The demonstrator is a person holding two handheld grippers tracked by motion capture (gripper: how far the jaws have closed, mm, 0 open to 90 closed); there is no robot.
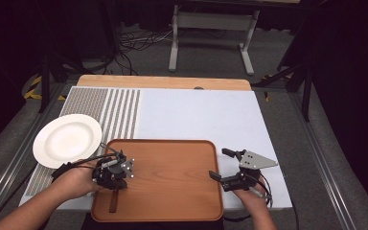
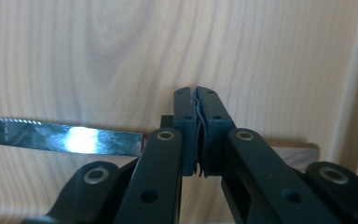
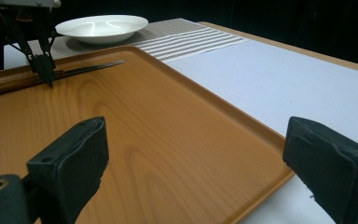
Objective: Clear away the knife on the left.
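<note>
A knife (image 1: 113, 201) with a brown wooden handle lies on the wooden tray (image 1: 172, 163) near its left edge. Its steel blade (image 2: 65, 138) runs left and its handle (image 2: 293, 154) runs right in the left gripper view. My left gripper (image 1: 116, 184) points down over the knife where blade meets handle. It is shut, its pads (image 2: 186, 107) pressed together, with the knife passing beneath the tips rather than between them. My right gripper (image 1: 220, 164) rests at the tray's right rim, open, with nothing between its pads (image 3: 74, 154). From there the knife (image 3: 84, 70) and left gripper (image 3: 44, 70) show far off.
A white plate (image 1: 67, 140) sits on a grey striped placemat (image 1: 120, 112) left of the tray, at the table's left edge. A pale blue-white sheet (image 1: 196, 115) covers the table behind the tray. Table legs and cables stand on the floor beyond.
</note>
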